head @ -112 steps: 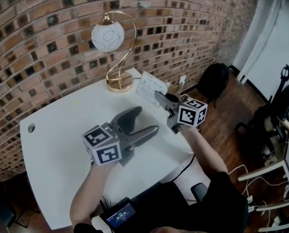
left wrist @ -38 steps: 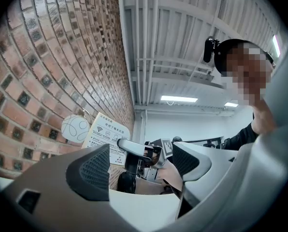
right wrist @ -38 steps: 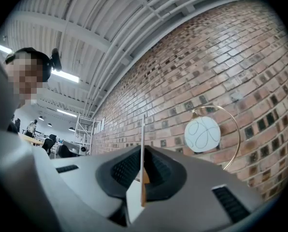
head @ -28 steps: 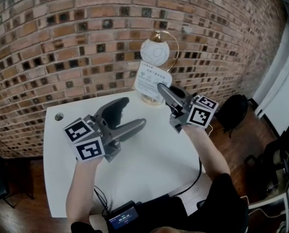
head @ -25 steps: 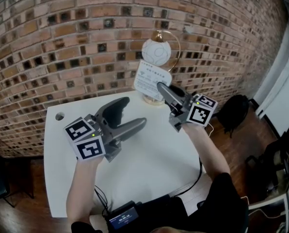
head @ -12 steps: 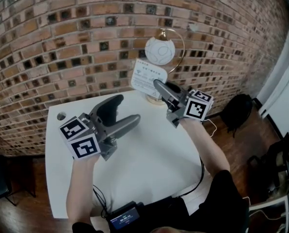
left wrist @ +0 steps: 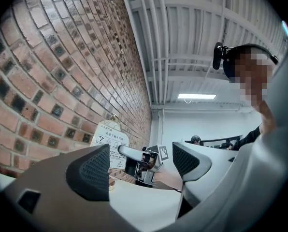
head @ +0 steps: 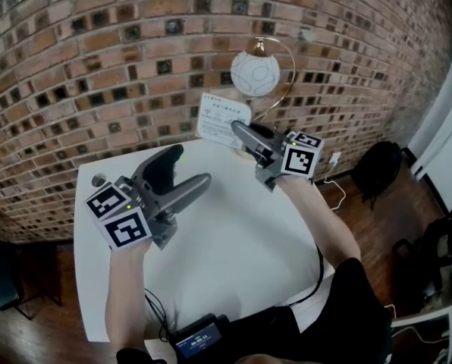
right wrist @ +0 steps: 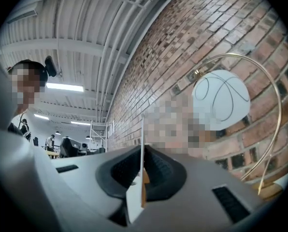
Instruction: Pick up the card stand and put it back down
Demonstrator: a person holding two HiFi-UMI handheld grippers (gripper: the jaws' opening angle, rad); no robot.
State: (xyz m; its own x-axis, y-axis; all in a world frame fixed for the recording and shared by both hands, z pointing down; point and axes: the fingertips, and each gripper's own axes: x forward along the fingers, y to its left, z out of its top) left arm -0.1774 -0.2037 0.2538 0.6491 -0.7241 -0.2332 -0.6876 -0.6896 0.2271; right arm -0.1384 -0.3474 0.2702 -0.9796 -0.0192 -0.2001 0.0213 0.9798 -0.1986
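Right gripper (head: 238, 130) sits upper centre of the head view with its jaws nearly closed, clamped on the card stand (head: 221, 118). In the right gripper view the white card runs edge-on between the pads (right wrist: 159, 174), with a small brownish piece right at the pinch point. The card stand (right wrist: 142, 146) stands upright there. In the head view its printed face shows against the brick wall (head: 97, 51), just left of the jaw tips and over the far edge of the white table (head: 233, 241). It looks clear of the tabletop.

Left gripper (head: 185, 171) is at centre left of the head view and low over the table. Its jaws are wide apart with nothing between them. The left gripper view confirms it: the two dark pads (left wrist: 92, 170) are well separated. Through the gap, the right gripper (left wrist: 123, 150) and the card stand (left wrist: 110, 141) show near the wall.

The globe lamp (head: 255, 74) with the gold arc stem sits just behind the right gripper, at top centre. Its white globe (right wrist: 221, 100) fills the right side of the right gripper view.
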